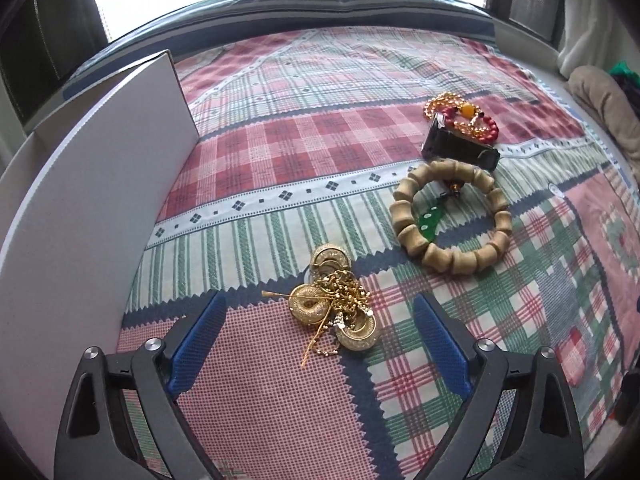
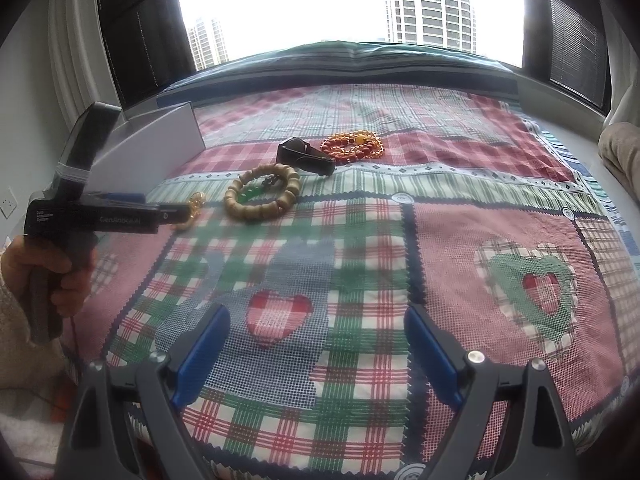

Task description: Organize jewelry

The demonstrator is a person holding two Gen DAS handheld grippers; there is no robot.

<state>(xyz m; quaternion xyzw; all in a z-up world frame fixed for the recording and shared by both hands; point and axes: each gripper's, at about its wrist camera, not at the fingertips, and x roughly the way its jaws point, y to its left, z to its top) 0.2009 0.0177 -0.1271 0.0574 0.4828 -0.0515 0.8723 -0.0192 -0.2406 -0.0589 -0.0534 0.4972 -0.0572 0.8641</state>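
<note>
Left wrist: white box [image 1: 80, 208] interior hidden — left gripper [image 1: 320, 344] fingers spread, gold jewelry [image 1: 336, 308] between.

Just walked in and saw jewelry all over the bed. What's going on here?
A person is sorting jewelry on a plaid bedspread with two handheld grippers. The left gripper is open around a tangle of gold jewelry, not gripping it. The right gripper is open over bare cloth. A wooden bead bracelet, black case and red-orange beads lie untouched.
</note>
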